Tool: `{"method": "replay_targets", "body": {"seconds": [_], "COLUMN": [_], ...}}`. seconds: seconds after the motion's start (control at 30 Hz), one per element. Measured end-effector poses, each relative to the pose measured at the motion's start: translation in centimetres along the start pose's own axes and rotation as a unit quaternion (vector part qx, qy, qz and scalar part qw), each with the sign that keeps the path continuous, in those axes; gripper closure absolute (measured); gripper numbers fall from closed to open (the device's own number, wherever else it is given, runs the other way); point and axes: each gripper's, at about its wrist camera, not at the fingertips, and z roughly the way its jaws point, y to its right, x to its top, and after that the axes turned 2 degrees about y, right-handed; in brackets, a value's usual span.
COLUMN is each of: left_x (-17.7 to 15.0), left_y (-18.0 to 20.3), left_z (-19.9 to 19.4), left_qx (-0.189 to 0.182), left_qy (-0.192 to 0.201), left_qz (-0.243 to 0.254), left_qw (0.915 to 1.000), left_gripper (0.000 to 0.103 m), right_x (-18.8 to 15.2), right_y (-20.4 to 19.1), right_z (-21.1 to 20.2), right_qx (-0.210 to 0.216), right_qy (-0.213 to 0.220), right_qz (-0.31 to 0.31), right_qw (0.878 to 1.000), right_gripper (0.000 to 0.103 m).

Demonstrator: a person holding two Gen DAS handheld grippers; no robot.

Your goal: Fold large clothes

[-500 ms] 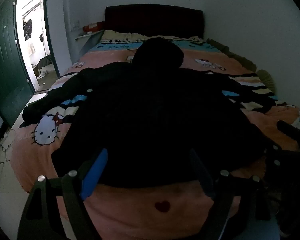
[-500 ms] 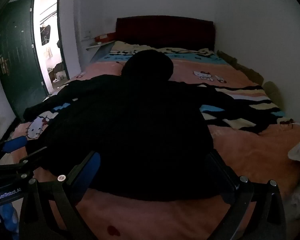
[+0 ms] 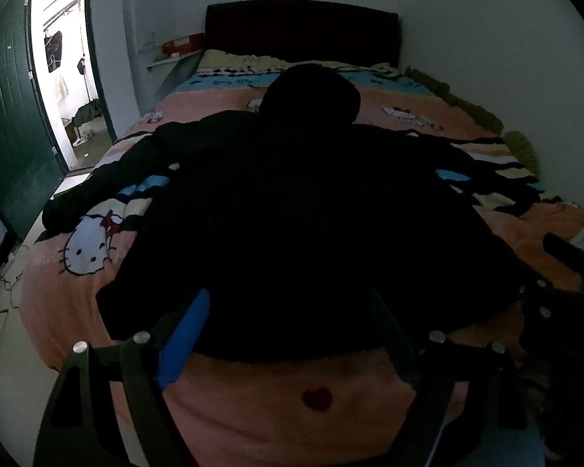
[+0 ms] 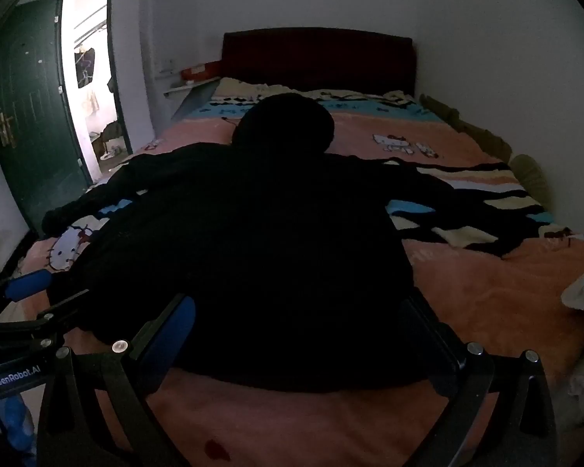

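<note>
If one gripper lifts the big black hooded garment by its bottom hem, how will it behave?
The black hooded garment would probably sag and drape, since it lies limp on the pink cartoon blanket. It looks bulky, so likely heavy for one gripper. Its spread sleeves would probably trail.

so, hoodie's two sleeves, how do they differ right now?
The left sleeve angles back toward the near bed edge, cuff beside the Hello Kitty print; the right sleeve stretches out sideways, away from that print. The left sleeve lies partly on pink blanket; the right sleeve crosses the striped band. Shared: both black, flat on the bed, unfolded, and neither is held by a tool.
</note>
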Motion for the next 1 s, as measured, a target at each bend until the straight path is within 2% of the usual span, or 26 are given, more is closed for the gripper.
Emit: {"method": "replay_targets", "body": {"seconds": [0.63, 1.0], "left_x": [-0.04, -0.26], "left_y": [-0.22, -0.35], "left_z": [0.05, 0.2], "left_qx": [0.001, -0.004], "left_qy": [0.014, 0.006], "left_qz": [-0.011, -0.02], "left_qw": [0.9998, 0.9998], "left_gripper": [0.019, 0.019], "right_x": [-0.34, -0.33], "right_y": [0.84, 0.89], "right_z": [0.1, 0.08], "right_qx": [0.0, -0.001], "right_qy": [-0.004, -0.004], "right_qz": [-0.001, -0.002], "right_qw": [1.0, 1.0], "right_gripper": [0.0, 0.0]}}
